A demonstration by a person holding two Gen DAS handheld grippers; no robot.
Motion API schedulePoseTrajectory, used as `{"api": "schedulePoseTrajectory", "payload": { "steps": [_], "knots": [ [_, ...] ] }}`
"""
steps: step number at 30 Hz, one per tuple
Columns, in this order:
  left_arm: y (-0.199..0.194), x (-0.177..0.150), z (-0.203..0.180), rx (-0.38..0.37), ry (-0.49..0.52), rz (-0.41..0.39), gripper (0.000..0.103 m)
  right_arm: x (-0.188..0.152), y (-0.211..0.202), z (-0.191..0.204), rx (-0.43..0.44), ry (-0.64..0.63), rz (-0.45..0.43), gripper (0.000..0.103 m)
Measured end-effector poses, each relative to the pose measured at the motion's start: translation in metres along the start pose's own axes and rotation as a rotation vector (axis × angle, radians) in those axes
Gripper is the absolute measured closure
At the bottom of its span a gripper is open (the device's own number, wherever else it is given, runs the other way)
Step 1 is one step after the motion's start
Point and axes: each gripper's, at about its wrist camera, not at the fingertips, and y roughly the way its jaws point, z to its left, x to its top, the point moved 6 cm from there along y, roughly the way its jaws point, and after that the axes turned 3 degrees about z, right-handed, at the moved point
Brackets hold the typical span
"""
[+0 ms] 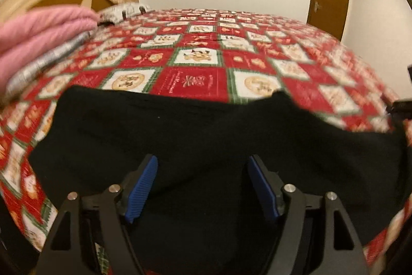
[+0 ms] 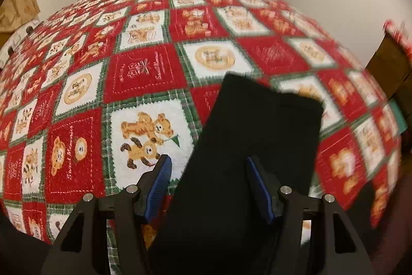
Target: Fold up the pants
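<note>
Blue pads (image 1: 144, 187) of the left claw (image 1: 202, 188) stand apart over the black pants (image 1: 206, 135), gripping nothing. Right claw (image 2: 207, 188) gapes too, a pant leg running between its pads untouched. Pants lie flat on the red quilt (image 2: 144, 74) covering the bed, pink blanket (image 1: 38, 30) folded far left.
</note>
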Motion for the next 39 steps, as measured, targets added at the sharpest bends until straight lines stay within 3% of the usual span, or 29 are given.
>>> {"api": "schedulePoseTrajectory", "payload": {
  "steps": [1, 3, 5, 9, 12, 14, 16, 21, 24, 26, 28, 29, 30, 32, 34, 38, 39],
  "knots": [
    [0.000, -0.001, 0.000, 0.009, 0.001, -0.004, 0.026, -0.001, -0.002, -0.002, 0.013, 0.011, -0.010, 0.045],
    [0.000, 0.000, 0.004, -0.005, -0.019, 0.008, 0.024, -0.001, -0.005, -0.010, 0.049, 0.042, -0.003, 0.079],
    [0.000, 0.000, 0.007, -0.011, -0.030, 0.016, 0.023, -0.001, -0.009, -0.018, 0.120, 0.095, 0.013, 0.094],
    [-0.001, -0.001, 0.005, 0.011, -0.026, 0.015, 0.023, -0.017, -0.038, -0.036, 0.351, 0.252, -0.024, 0.097],
    [-0.001, -0.001, 0.005, 0.014, -0.033, 0.016, 0.022, -0.041, -0.086, -0.068, 0.495, 0.365, -0.146, 0.097],
    [-0.001, -0.001, 0.006, 0.013, -0.036, 0.019, 0.022, -0.067, -0.109, -0.091, 0.491, 0.414, -0.188, 0.097],
    [-0.001, -0.001, 0.006, 0.015, -0.036, 0.019, 0.021, -0.105, -0.122, -0.119, 0.435, 0.451, -0.202, 0.096],
    [0.001, 0.000, 0.006, 0.024, -0.035, 0.021, 0.017, -0.158, -0.139, -0.177, 0.148, 0.482, -0.208, 0.096],
    [0.002, 0.001, 0.005, 0.032, -0.041, 0.027, 0.016, -0.163, -0.148, -0.196, 0.146, 0.533, -0.220, 0.096],
    [0.002, 0.001, 0.005, 0.038, -0.043, 0.026, 0.015, -0.156, -0.153, -0.189, 0.167, 0.478, -0.225, 0.096],
    [0.003, 0.001, 0.004, 0.046, -0.043, 0.025, 0.014, -0.144, -0.156, -0.168, 0.177, 0.373, -0.233, 0.094],
    [0.002, 0.001, 0.005, 0.049, -0.044, 0.025, 0.014, -0.139, -0.158, -0.147, 0.192, 0.280, -0.251, 0.086],
    [0.002, 0.000, 0.005, 0.052, -0.047, 0.024, 0.013, -0.137, -0.157, -0.133, 0.198, 0.225, -0.259, 0.062],
    [0.002, 0.000, 0.004, 0.058, -0.051, 0.025, 0.013, -0.135, -0.153, -0.094, 0.205, 0.104, -0.281, 0.026],
    [0.002, 0.001, 0.004, 0.064, -0.051, 0.029, 0.013, -0.137, -0.147, -0.064, 0.184, 0.008, -0.303, 0.026],
    [0.003, 0.002, 0.004, 0.066, -0.051, 0.039, 0.011, -0.143, -0.114, -0.011, 0.087, -0.218, -0.235, 0.026],
    [0.004, 0.002, 0.005, 0.069, -0.052, 0.040, 0.009, -0.146, -0.104, -0.003, 0.045, -0.264, -0.213, 0.033]
  ]
}}
